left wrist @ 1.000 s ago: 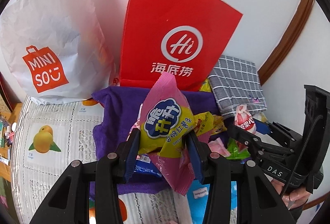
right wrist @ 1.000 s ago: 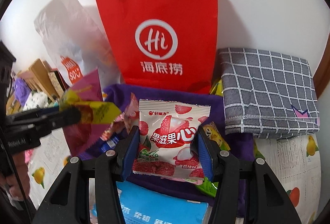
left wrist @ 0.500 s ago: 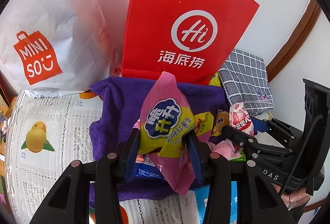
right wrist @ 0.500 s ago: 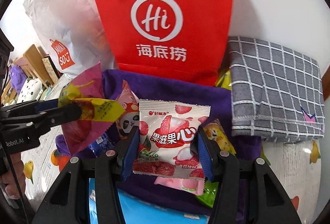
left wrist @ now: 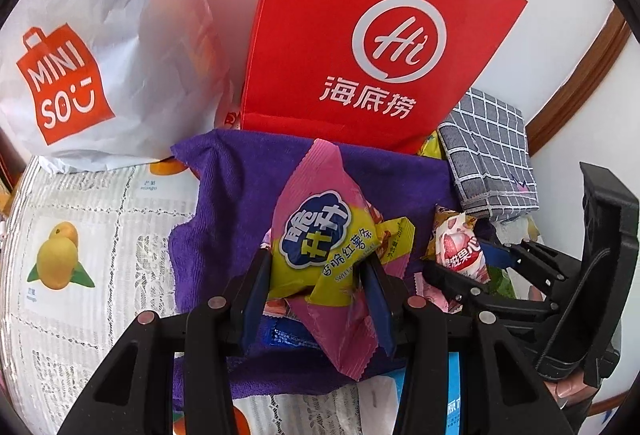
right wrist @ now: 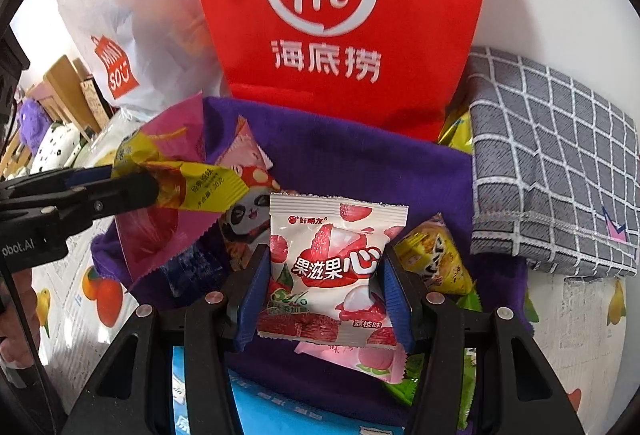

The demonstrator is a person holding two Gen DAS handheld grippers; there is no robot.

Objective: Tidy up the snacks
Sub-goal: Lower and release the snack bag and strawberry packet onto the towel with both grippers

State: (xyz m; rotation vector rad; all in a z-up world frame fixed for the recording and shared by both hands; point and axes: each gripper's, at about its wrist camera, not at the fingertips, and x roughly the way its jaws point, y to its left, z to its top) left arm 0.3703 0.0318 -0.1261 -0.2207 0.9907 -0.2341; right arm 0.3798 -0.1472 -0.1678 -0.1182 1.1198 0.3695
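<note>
Both grippers hold a snack above the purple cloth (left wrist: 240,203) on the desk (left wrist: 100,235). The left gripper (left wrist: 318,287) has its jaws closed on a pink and yellow sweet-potato packet (left wrist: 324,247); the right gripper (right wrist: 324,295) has its jaws clamped on a white lychee-sweet packet (right wrist: 332,267). The chief risk, as I judge it, is slippage: both packets are slick, puffy film pinched only at the lower sides, so a tilt or jolt could drop them onto the loose snacks below. The two grippers also sit close together and could knock one another. The pink packet's long axis runs upward, tip leaning toward the red paper bag (left wrist: 360,35); the lychee packet faces the camera, upright, top edge toward the same bag.
</note>
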